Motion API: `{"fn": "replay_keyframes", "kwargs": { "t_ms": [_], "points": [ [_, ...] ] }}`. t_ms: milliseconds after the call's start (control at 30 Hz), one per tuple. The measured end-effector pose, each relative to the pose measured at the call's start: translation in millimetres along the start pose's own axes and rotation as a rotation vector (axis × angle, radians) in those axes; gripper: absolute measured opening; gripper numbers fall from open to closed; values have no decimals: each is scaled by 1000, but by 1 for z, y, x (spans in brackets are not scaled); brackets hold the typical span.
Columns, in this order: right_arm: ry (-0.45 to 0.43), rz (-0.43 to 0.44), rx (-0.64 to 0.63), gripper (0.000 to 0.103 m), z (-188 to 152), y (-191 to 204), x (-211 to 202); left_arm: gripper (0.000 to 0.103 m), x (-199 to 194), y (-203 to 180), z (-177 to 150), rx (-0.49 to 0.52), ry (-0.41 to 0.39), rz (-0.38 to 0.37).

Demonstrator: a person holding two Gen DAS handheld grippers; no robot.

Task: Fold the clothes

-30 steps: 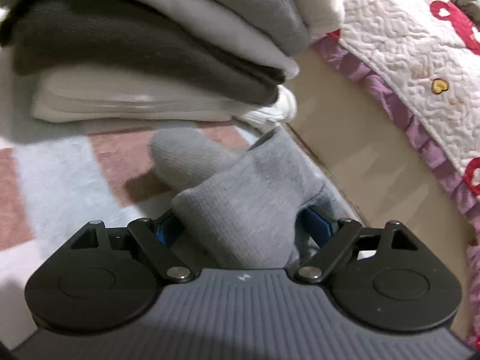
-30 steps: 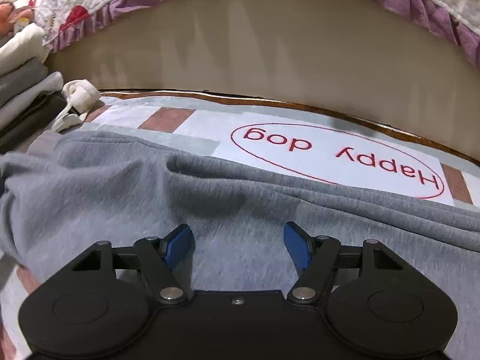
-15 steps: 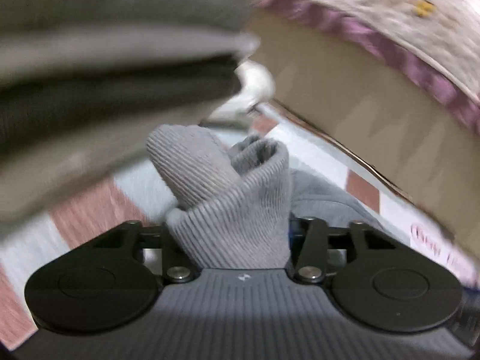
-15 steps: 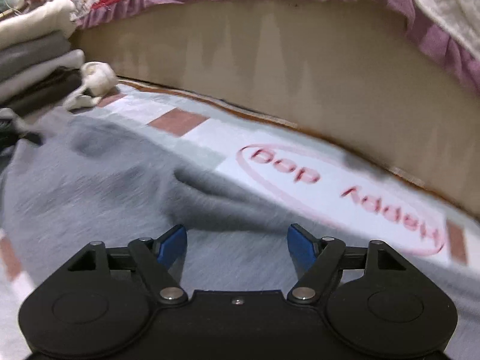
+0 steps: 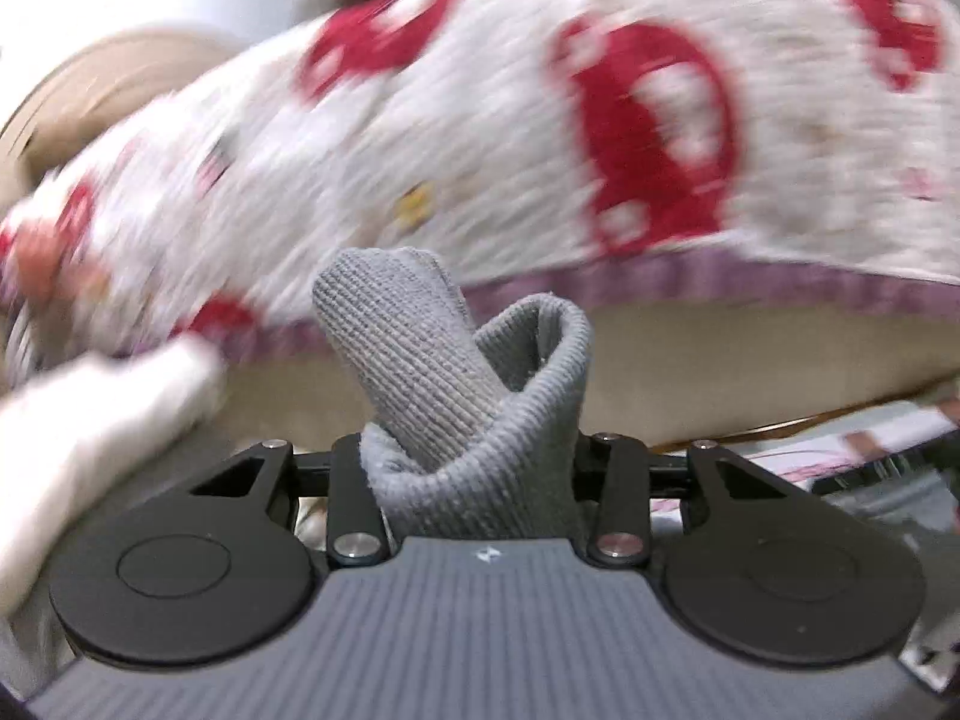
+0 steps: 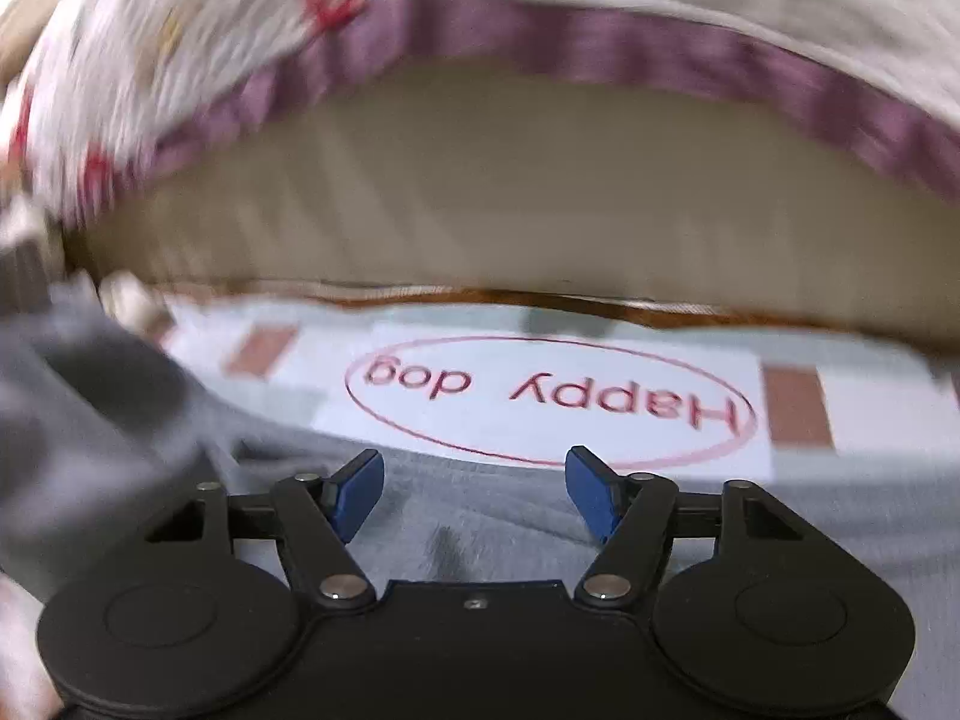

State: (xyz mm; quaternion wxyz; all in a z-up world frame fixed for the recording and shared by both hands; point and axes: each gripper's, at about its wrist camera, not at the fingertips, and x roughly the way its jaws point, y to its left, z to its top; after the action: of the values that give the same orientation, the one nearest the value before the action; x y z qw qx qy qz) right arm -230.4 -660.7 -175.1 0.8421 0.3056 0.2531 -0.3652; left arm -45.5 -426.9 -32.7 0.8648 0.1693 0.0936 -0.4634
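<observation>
My left gripper (image 5: 474, 468) is shut on the ribbed cuff (image 5: 462, 396) of a grey sweatshirt, which bunches up between the hidden fingers and stands lifted in front of the bed. In the right wrist view the grey sweatshirt (image 6: 492, 516) lies spread on the mat under my right gripper (image 6: 474, 495), which is open with blue pads (image 6: 360, 492) apart just above the cloth. A lifted part of the sweatshirt (image 6: 78, 396) is blurred at the left.
A quilted bedspread with red shapes and a purple frill (image 5: 540, 138) hangs over a beige bed side (image 6: 510, 204). The mat bears a red "Happy dog" oval (image 6: 546, 402). A white folded garment (image 5: 90, 420) shows blurred at the left.
My left gripper has lifted and swung right with the cuff, away from the stack of folded clothes, now facing the bed. My right gripper stays open and has shifted slightly over the sweatshirt.
</observation>
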Motion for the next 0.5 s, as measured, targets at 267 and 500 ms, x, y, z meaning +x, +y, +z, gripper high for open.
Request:
{"fn": "replay_keyframes", "kwargs": {
  "t_ms": [267, 500],
  "points": [
    [-42, 211, 469, 75, 12, -87, -83, 39, -21, -144, 8, 172, -3, -286],
    [57, -97, 277, 77, 48, -94, -125, 55, 36, -235, -34, 183, 299, -484]
  ]
}}
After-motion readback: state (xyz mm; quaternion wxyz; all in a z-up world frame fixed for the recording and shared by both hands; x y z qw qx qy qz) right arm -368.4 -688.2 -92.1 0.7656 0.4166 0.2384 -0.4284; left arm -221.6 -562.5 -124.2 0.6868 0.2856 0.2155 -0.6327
